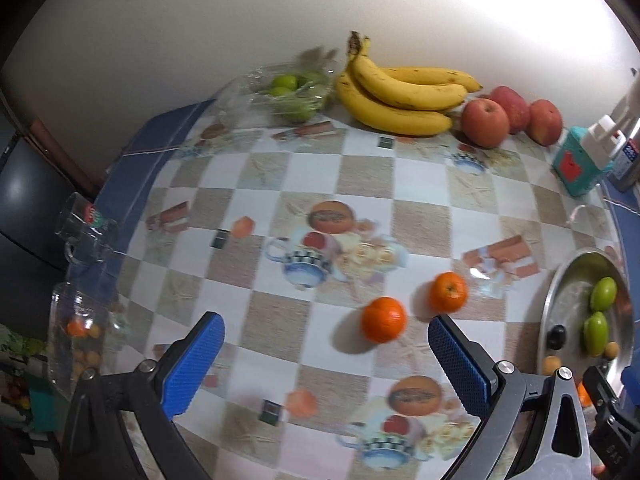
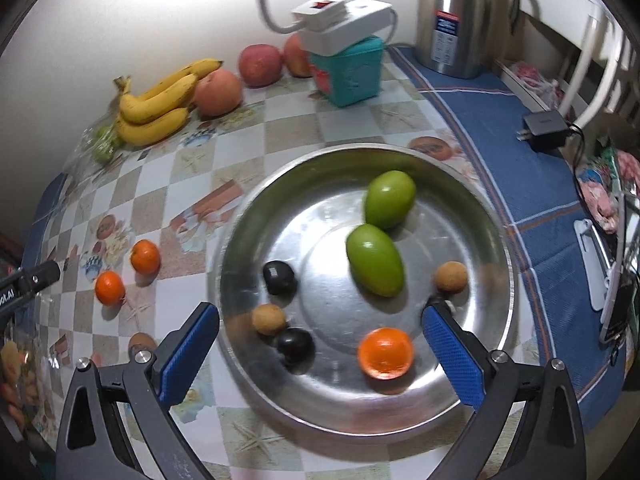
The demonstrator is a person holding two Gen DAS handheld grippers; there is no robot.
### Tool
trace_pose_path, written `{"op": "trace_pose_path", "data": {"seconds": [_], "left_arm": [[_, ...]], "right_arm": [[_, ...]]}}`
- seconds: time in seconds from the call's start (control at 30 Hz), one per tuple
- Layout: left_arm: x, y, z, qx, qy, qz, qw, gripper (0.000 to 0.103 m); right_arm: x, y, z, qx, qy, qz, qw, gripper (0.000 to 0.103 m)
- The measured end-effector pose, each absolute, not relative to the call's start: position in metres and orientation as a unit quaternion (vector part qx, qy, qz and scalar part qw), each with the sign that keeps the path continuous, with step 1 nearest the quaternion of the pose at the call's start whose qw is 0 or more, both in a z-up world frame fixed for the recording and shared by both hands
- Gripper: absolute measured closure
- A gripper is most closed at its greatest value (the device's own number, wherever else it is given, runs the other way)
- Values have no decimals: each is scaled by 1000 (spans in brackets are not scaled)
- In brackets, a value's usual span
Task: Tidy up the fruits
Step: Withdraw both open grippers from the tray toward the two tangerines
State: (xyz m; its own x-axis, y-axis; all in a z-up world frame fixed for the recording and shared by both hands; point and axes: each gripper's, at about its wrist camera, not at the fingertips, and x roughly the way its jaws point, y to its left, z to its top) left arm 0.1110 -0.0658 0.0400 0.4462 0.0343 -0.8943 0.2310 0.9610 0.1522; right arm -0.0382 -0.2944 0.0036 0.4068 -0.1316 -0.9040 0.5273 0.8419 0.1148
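Note:
A steel plate [image 2: 494, 240] holds two green fruits [image 2: 374, 260], an orange [image 2: 385, 353], two dark fruits [image 2: 279, 278] and two small brown fruits [image 2: 451, 277]. My right gripper [image 2: 320, 320] is open and empty just above the plate's near side. Two oranges [image 1: 383, 319] [image 1: 448, 291] lie on the checked tablecloth [image 1: 280, 184]. My left gripper [image 1: 326, 330] is open and empty, just short of the nearer orange. Bananas [image 1: 400, 94], red apples [image 1: 485, 123] and bagged green fruits [image 1: 294, 94] lie by the wall. The plate also shows in the left wrist view [image 1: 560, 280].
A teal box [image 2: 350, 72] with a white power strip [image 2: 340, 24] stands behind the plate, a steel flask [image 2: 456, 12] beyond it. A black charger [image 2: 544, 130] lies on the blue cloth at right. A clear bag of small fruits [image 1: 78, 336] sits at the table's left edge.

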Motion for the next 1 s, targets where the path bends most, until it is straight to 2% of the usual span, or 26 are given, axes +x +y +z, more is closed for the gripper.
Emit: {"op": "trace_pose_path", "data": {"seconds": [0.2,0.43,1.0], "left_arm": [[122,-37,41,142,517,-20,844,0],[133,-5,39,109,529,-6,841,0],[147,15,5,49,573,-4,818,0]], "right_arm": [[-27,-270,8,171,507,-177,826,2],[-17,-250,11,155,506,-161,833,2],[24,-201,-1,165,495,-108,847,2]]}}
